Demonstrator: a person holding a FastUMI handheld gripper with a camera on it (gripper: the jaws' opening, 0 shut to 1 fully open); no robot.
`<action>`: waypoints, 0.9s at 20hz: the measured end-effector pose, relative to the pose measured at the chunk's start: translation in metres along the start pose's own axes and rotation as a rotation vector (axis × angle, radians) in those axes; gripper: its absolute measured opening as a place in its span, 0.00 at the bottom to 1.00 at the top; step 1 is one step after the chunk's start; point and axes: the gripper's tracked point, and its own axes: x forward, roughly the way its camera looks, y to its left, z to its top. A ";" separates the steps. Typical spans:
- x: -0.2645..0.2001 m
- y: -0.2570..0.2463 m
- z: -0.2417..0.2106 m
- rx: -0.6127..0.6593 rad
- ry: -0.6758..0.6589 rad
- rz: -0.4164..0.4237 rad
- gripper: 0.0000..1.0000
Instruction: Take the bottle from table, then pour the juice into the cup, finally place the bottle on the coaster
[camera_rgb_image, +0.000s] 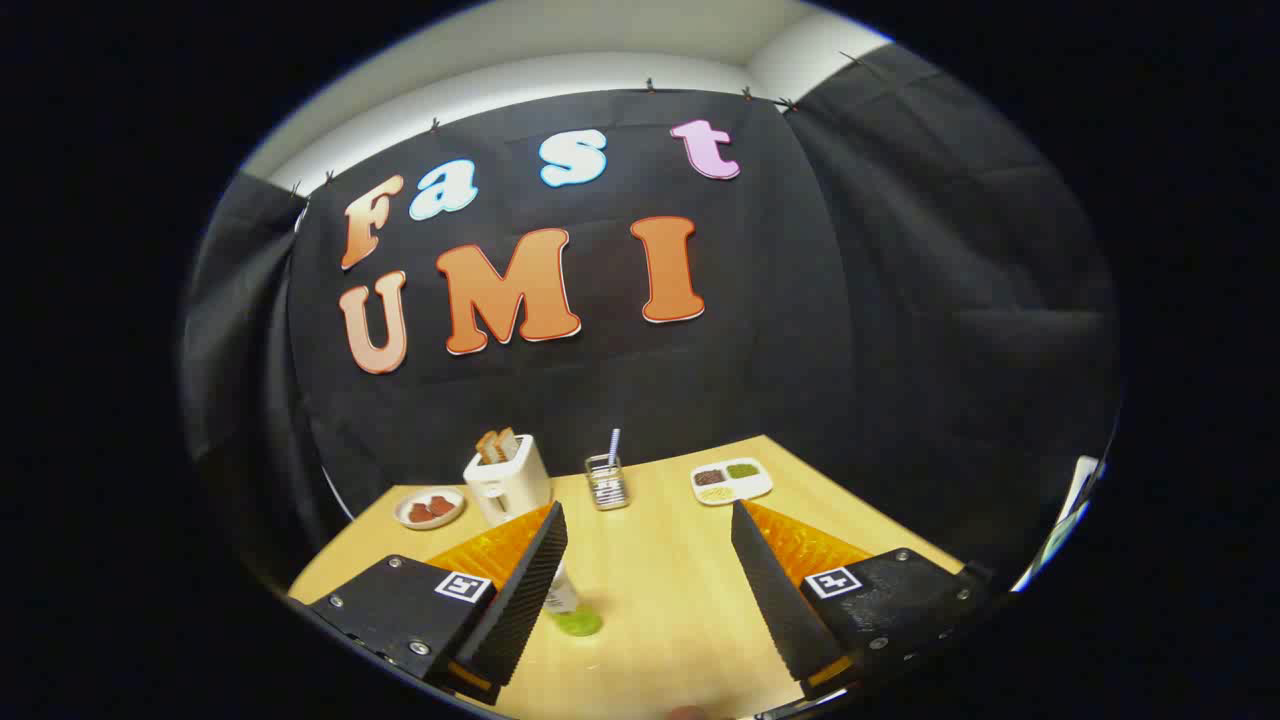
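On my desk (660, 560) a toaster (510, 480) holds toast. Beside it sit a small plate (429, 507) and a divided tray (731, 480).

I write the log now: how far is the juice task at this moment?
Done: nothing that shows. In hand: the claw is open above the table, and the bottle stands by one finger, not gripped. Left: grasp it, pour into the glass cup beyond the fingers, then set it on the coaster.

My gripper (648, 520) is spread wide, nothing pinched between the fingers (520, 600). Both fingers slant inward toward their tips and point forward and down, hovering above the surface. Neither finger presses on anything.
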 end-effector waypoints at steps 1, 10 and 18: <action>-0.006 0.000 -0.002 0.001 -0.011 -0.016 0.98; -0.038 -0.018 0.019 -0.110 -0.043 -0.052 0.99; -0.025 0.024 -0.002 -0.060 -0.042 0.024 0.98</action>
